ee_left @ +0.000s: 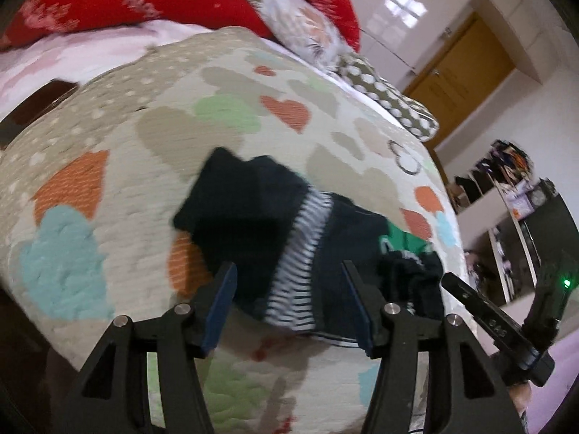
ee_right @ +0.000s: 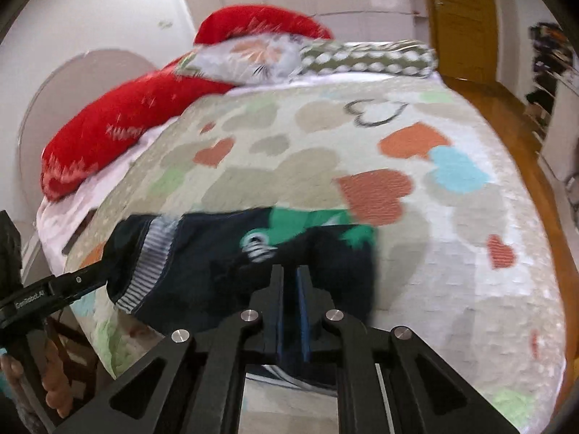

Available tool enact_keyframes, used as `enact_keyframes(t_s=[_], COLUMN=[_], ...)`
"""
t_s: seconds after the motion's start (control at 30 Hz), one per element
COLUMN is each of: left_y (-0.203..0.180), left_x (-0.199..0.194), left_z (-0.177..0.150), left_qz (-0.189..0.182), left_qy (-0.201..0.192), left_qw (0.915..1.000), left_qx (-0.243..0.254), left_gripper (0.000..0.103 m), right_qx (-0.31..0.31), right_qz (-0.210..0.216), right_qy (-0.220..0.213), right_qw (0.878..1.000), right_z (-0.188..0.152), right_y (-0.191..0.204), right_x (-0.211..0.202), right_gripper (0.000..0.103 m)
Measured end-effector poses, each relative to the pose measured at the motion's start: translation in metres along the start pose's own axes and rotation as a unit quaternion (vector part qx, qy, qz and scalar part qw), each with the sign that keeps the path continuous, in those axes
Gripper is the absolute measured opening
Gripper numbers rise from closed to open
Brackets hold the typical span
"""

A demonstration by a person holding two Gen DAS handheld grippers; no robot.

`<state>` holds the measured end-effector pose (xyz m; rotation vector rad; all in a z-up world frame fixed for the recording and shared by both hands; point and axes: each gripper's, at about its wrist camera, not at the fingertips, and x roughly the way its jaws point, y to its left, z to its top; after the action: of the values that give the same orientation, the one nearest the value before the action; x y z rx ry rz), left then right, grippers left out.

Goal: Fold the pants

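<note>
Bearing "GenRobot.AI": left gripper [ee_left: 288,267] (astride pants [ee_left: 253,209])

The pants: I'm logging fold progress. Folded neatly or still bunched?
Bunched: the pants lie crumpled on the quilt, striped panel twisted, edges uneven.

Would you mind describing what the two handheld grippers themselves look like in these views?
Both are matte black frames with triangular cut-outs and round silver pivot bolts. The left gripper and right gripper each have flat fingers lined with dark blue pads. The right gripper's body shows a small green light; the left one's arm carries small white lettering. No cables are clearly visible.
</note>
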<state>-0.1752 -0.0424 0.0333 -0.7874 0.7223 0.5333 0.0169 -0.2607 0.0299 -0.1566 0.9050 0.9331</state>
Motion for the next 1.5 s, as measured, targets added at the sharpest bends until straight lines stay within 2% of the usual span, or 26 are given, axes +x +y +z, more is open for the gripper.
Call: enact_keyframes(t_s=[0.1, 0.2, 0.27, 0.37, 0.43, 0.5, 0.57, 0.73, 0.83, 0.87, 0.93, 0.97, 1.0, 1.03, 1.07, 1.1, 1.23, 1.33, 1.4, 1.5], left_y=[0.015, 0.025, 0.028, 0.03, 0.031, 0.03, 0.031, 0.053, 0.076, 0.083, 0.095, 0.1, 0.103, 0.104, 0.105, 0.105, 0.109, 0.116, 0.119, 0.12], left_x=[0.001, -0.002, -0.006, -0.01, -0.011, -0.01, -0.009, -0.014, -0.023, -0.024, -0.025, -0.025, -0.024, -0.024, -0.024, -0.025, -0.026, -0.026, -0.024, -0.022], left_z=[0.001, 0.003, 0.005, 0.007, 0.007, 0.006, 0.004, 0.006, 0.008, 0.008, 0.008, 0.007, 0.007, 0.006, 0.005, 0.004, 0.0, -0.007, -0.011, -0.014], left_qz=[0.002, 0.001, 0.001, 0.005, 0.0, -0.003, 0.002, 0.02, 0.034, 0.035, 0.033, 0.034, 0.033, 0.031, 0.028, 0.026, 0.024, 0.017, 0.012, 0.005], left_qy=[0.002, -0.001, -0.006, -0.014, -0.014, -0.012, -0.011, -0.015, -0.033, -0.035, -0.04, -0.04, -0.039, -0.039, -0.039, -0.038, -0.037, -0.035, -0.033, -0.032], left_qw=[0.9998, 0.9994, 0.9993, 0.9992, 0.9992, 0.9992, 0.9992, 0.9974, 0.9955, 0.995, 0.9938, 0.9932, 0.9928, 0.9926, 0.9926, 0.9928, 0.9934, 0.9933, 0.9934, 0.9936], left_qx=[-0.021, -0.035, -0.036, -0.036, -0.038, -0.037, -0.038, -0.067, -0.082, -0.087, -0.098, -0.104, -0.108, -0.111, -0.112, -0.11, -0.106, -0.109, -0.109, -0.108], left_gripper=[0.057, 0.057, 0.057, 0.059, 0.059, 0.06, 0.06, 0.06, 0.06, 0.06, 0.049, 0.043, 0.042, 0.042, 0.042, 0.042, 0.042, 0.044, 0.044, 0.045], right_qx=[-0.014, 0.011, 0.024, 0.038, 0.039, 0.035, 0.024, 0.044, 0.029, 0.011, -0.033, -0.047, -0.059, -0.062, -0.06, -0.056, -0.06, -0.075, -0.09, -0.131], right_qz=[-0.003, 0.05, 0.075, 0.138, 0.147, 0.11, 0.07, 0.052, 0.034, 0.029, 0.026, 0.033, 0.049, 0.069, 0.084, 0.098, 0.101, 0.073, 0.044, -0.017], right_qy=[0.029, 0.077, 0.09, 0.064, 0.044, 0.03, 0.047, 0.113, 0.11, 0.09, 0.061, 0.06, 0.068, 0.079, 0.09, 0.103, 0.166, 0.201, 0.243, 0.279], right_qw=[0.999, 0.996, 0.993, 0.988, 0.987, 0.993, 0.996, 0.991, 0.993, 0.995, 0.997, 0.997, 0.995, 0.993, 0.991, 0.988, 0.979, 0.974, 0.965, 0.951], right_z=[0.004, 0.0, 0.0, 0.01, 0.018, 0.025, 0.025, 0.002, 0.007, 0.014, 0.024, 0.028, 0.033, 0.036, 0.039, 0.042, 0.053, 0.056, 0.055, 0.049], right_y=[0.016, 0.02, 0.02, 0.018, 0.016, 0.011, 0.01, 0.012, 0.02, 0.029, 0.051, 0.061, 0.076, 0.087, 0.097, 0.11, 0.159, 0.191, 0.211, 0.235], right_x=[0.033, 0.062, 0.065, 0.034, 0.018, 0.007, 0.018, 0.075, 0.067, 0.05, 0.028, 0.025, 0.024, 0.026, 0.031, 0.041, 0.092, 0.128, 0.156, 0.185], right_gripper=[0.009, 0.009, 0.01, 0.01, 0.012, 0.012, 0.012, 0.012, 0.012, 0.012, 0.013, 0.019, 0.027, 0.045, 0.057, 0.058, 0.061, 0.063, 0.066, 0.072])
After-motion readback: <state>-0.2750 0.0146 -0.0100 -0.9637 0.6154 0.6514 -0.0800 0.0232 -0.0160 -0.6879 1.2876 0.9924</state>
